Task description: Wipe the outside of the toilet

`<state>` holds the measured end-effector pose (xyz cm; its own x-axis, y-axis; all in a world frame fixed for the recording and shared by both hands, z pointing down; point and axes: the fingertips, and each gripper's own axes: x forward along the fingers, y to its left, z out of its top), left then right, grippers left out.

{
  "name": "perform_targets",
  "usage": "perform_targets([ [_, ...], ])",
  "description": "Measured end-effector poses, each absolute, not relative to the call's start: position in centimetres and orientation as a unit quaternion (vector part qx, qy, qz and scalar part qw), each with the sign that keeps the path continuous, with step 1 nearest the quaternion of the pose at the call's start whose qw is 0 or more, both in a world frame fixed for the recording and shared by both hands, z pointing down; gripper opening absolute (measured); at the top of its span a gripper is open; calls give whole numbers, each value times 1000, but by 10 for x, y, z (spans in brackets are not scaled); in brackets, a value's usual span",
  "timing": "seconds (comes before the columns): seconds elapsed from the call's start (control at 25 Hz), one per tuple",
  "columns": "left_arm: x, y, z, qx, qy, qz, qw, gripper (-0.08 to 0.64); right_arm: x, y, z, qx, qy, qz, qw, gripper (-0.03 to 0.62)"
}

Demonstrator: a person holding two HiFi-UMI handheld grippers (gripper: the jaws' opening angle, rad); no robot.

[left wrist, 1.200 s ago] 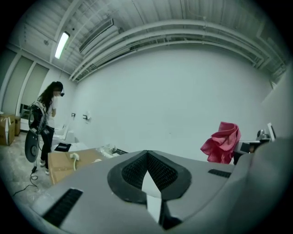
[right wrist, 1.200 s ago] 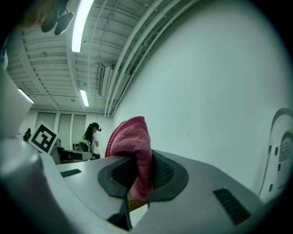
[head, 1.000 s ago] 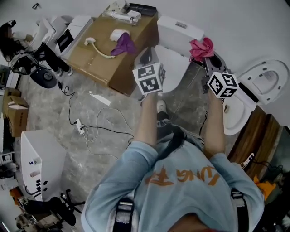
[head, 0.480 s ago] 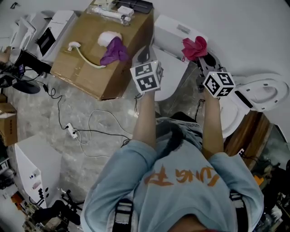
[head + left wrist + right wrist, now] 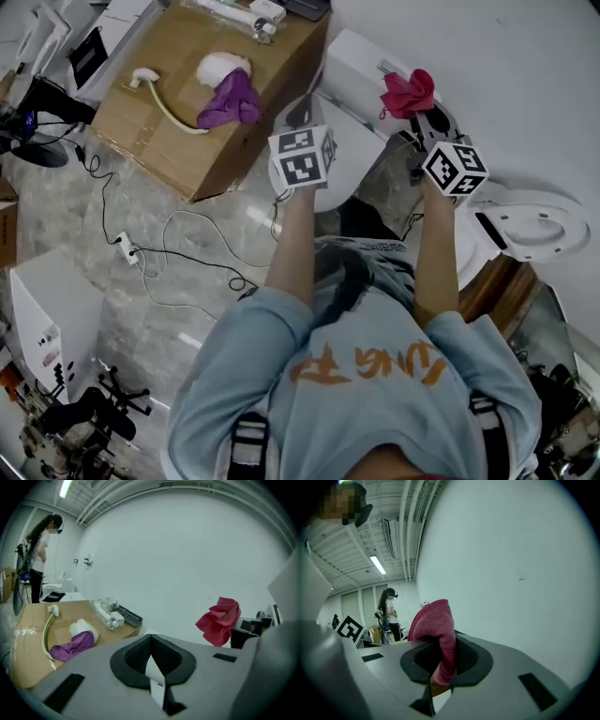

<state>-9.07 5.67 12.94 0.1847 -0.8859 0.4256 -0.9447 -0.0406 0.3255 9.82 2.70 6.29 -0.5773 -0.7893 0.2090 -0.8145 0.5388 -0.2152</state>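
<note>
Right gripper view: the right gripper (image 5: 440, 663) has its jaws closed tight on a fold of a pink cloth (image 5: 435, 623), the rest bunched up above the pads. The left gripper (image 5: 151, 662) has its jaws drawn together and carries nothing; the pale strip at the join looks like a label on the tool, though that is hard to confirm.

From the head view, the cloth hangs over the far right corner of the white toilet (image 5: 356, 67), by its tank against the wall. Whether it touches the porcelain I cannot tell.

I judge that wiping is just about to start: the cloth is in hand and at the toilet. The next move calls for pressing it flat onto the tank's outer face and sweeping across and down.

Beyond stands a cardboard box (image 5: 141, 122) with a purple rag (image 5: 228, 101) and a hose on it. A second toilet (image 5: 539, 225) sits to the right, and cables (image 5: 187, 272) trail over the grey stone floor (image 5: 84, 216).
</note>
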Motion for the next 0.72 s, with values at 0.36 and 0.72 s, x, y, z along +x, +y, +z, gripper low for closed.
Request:
perform_targets([
  [0.36, -63, 4, 163, 694, -649, 72, 303, 17, 107, -50, 89, 413, -894, 155, 75, 64],
  [0.72, -26, -60, 206, 666, -660, 63, 343, 17, 135, -123, 134, 379, -901, 151, 144, 64],
])
